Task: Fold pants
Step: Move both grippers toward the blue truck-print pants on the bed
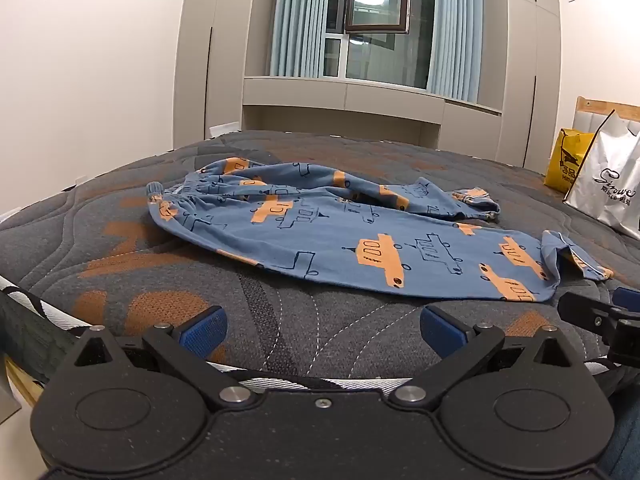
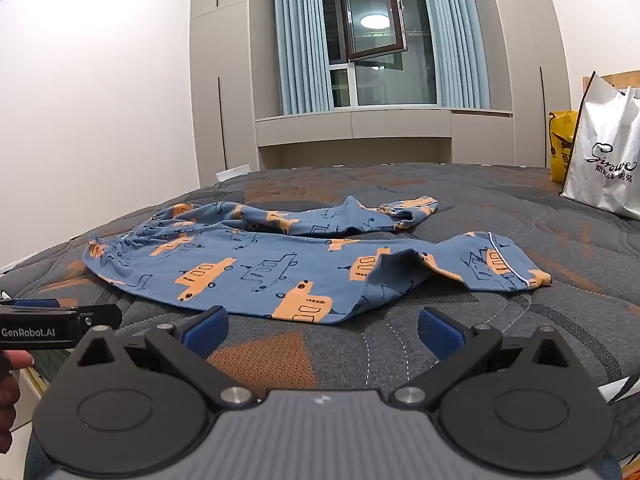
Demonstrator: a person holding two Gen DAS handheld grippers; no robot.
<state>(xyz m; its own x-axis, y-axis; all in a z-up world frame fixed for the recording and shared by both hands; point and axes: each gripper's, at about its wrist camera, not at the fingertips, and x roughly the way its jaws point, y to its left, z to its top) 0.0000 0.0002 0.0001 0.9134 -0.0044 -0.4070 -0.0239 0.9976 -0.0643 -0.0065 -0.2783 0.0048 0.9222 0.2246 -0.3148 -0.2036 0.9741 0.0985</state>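
Pants [image 1: 340,232] just beyond spread fingers [image 1: 204,330]

A home bedroom: a quilted grey-and-orange mattress [image 1: 200,280] fills the lower frame, built-in floor-to-ceiling wardrobes [image 2: 218,80] flank a window [image 2: 376,40] with pale blue curtains [image 2: 300,40] at top centre, and shopping bags [image 2: 604,152] lean by a padded headboard [image 1: 588,116] at right.
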